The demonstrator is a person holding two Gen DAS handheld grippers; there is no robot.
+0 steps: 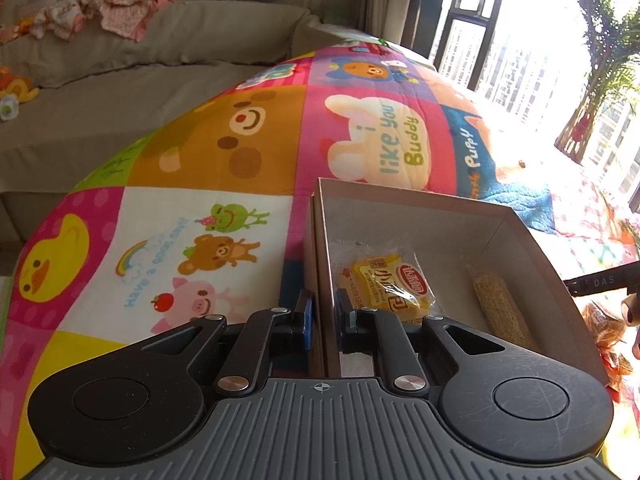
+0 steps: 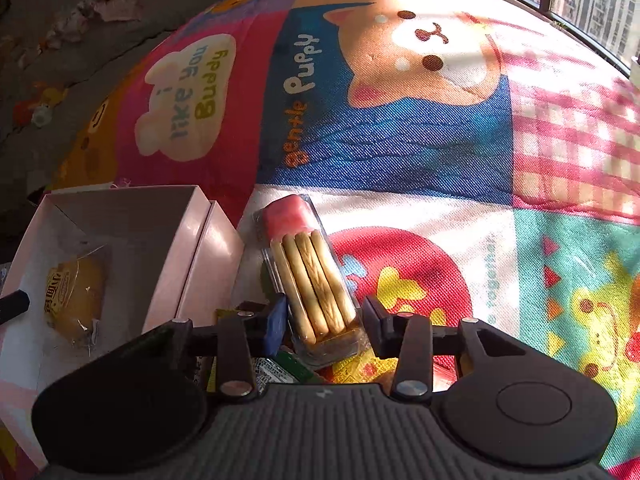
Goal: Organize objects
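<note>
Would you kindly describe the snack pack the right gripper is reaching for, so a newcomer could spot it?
Find the open cardboard box on the cartoon play mat. Just right of it, between the right gripper jaws, lies a clear pack of biscuit sticks; only it has a pink block at its far end.

Strong daylight pours from the windows at far right, blown out to white glare w/ no detail; my play mat is sunlit on the right, the sofa at far left dim & soft. Fisheye bends the edges hard, corners go black
</note>
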